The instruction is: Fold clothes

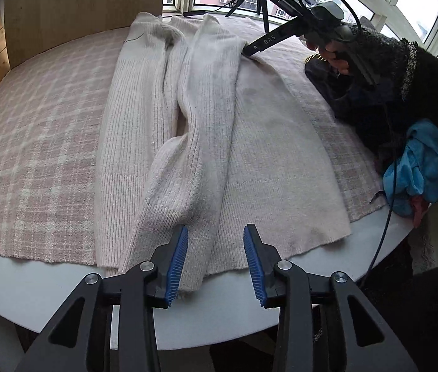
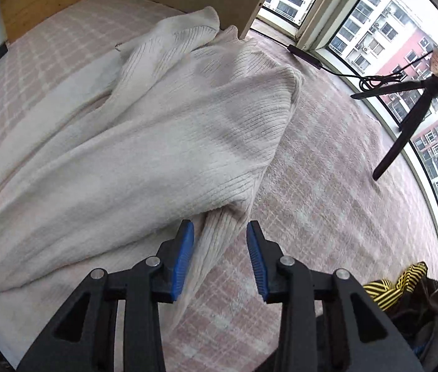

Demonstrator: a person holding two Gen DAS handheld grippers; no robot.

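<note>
On the tabletop (image 1: 48, 288), over a pink checked cloth (image 1: 33, 142), a cream sweater (image 1: 265, 161) lies flat with its long axis running from the near hem to the far collar by the window. Both sleeves are laid inward along the body — one sleeve (image 1: 169, 186) runs down the middle, its cuff reaching just past the hem at the near edge.

That cuff lies straight ahead of the left tool (image 1: 215, 266), whose blue pads stand spread, nothing between them. The right tool (image 2: 220, 257) is at the far shoulder end, also spread, with a ribbed fold of the sweater lying in the gap but not pinched. So each hand has one end: left the hem, right the shoulder.

With sleeves in and the body full length, my guess is the fold to come runs across the long axis, hem toward collar or the reverse. A pile of dark and blue clothes (image 1: 426, 167) sits at the right.
</note>
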